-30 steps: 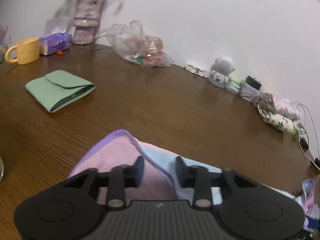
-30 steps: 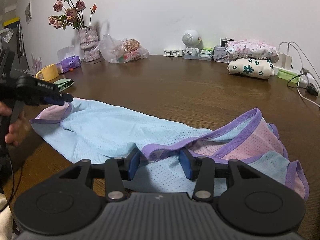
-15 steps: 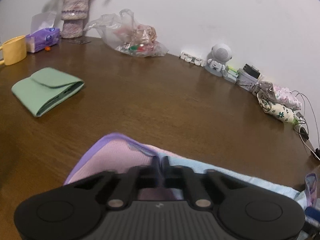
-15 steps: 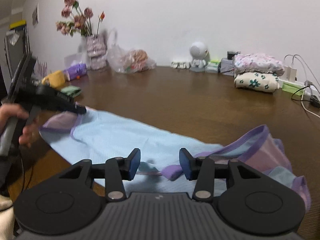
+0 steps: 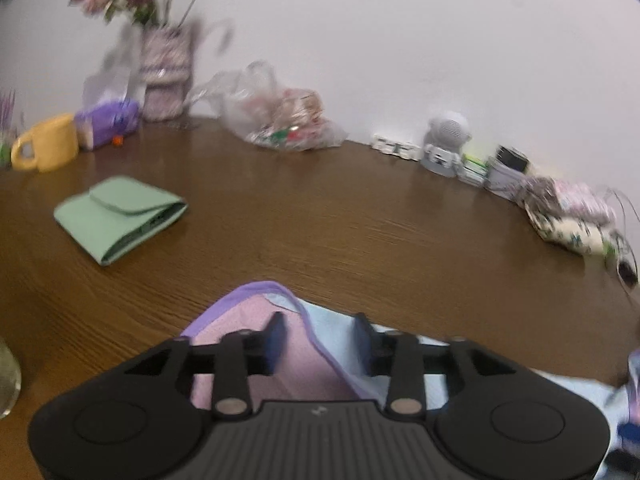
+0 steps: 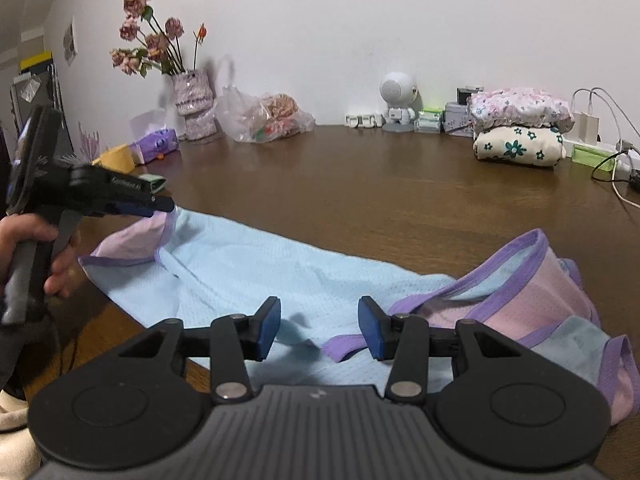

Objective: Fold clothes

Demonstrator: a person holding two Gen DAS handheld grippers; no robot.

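A light blue mesh garment (image 6: 280, 264) with purple trim and pink panels lies spread on the brown table (image 6: 400, 200). Its right end (image 6: 532, 300) is bunched up. My right gripper (image 6: 320, 326) hovers open over the near edge of the cloth, and a purple hem (image 6: 344, 348) lies just under its right finger. My left gripper (image 5: 320, 336) is open above the garment's pink, purple-edged corner (image 5: 248, 312), with the trim line running between its fingers. In the right wrist view, a hand (image 6: 24, 236) holds the left gripper (image 6: 160, 204) over that corner.
A folded green pouch (image 5: 120, 216), a yellow mug (image 5: 48, 148) and a vase of flowers (image 5: 164, 76) stand at the far left. A plastic bag (image 6: 264, 120), a small white robot figure (image 6: 396, 100), stacked folded clothes (image 6: 520, 128) and cables (image 6: 616, 168) line the back wall.
My left gripper shut over the pink corner half a second ago and is open again now. The right gripper stayed open and the purple hem slid out of its gap to the right.
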